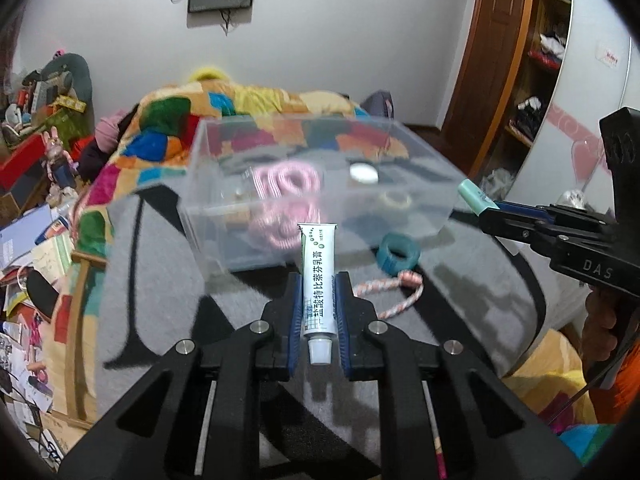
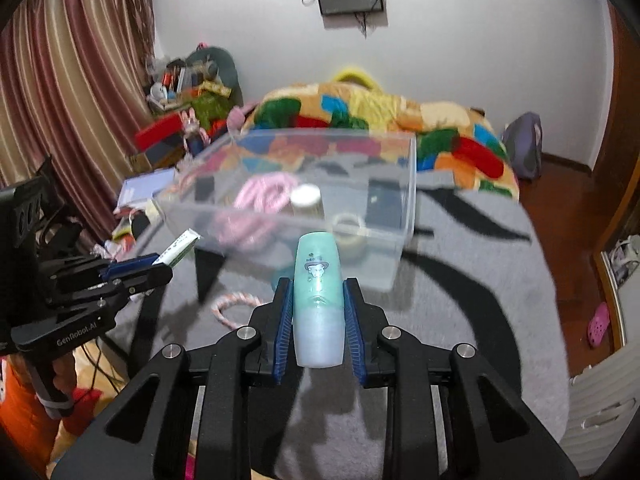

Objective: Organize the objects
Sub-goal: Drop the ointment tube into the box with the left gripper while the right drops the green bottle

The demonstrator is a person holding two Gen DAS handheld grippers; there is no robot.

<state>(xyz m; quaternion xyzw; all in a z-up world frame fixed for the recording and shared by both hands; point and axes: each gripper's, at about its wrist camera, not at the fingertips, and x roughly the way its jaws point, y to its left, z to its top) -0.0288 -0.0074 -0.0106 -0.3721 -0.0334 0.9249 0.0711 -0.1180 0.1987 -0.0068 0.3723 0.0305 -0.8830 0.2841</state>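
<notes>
My left gripper [image 1: 318, 280] is shut on a white ointment tube [image 1: 318, 276], cap towards the camera, held above the grey blanket in front of a clear plastic box [image 1: 224, 216]. My right gripper [image 2: 317, 286] is shut on a mint-green capsule-shaped bottle [image 2: 319, 300], also in front of the box [image 2: 384, 240]. Each gripper shows in the other view: the right one [image 1: 486, 210] with the bottle [image 1: 474, 196], the left one [image 2: 160, 264] with the tube [image 2: 180, 248]. Inside the box lie pink coiled hair ties [image 1: 286, 180], a white-lidded jar [image 1: 363, 172] and a tape roll [image 1: 395, 199].
A teal tape ring [image 1: 398, 258] and a pink-white braided rope [image 1: 394, 296] lie on the grey blanket [image 1: 160, 280] in front of the box. A colourful quilt [image 1: 248, 108] is behind it. Clutter fills the left floor [image 1: 24, 240]; a wooden door [image 1: 488, 40] stands right.
</notes>
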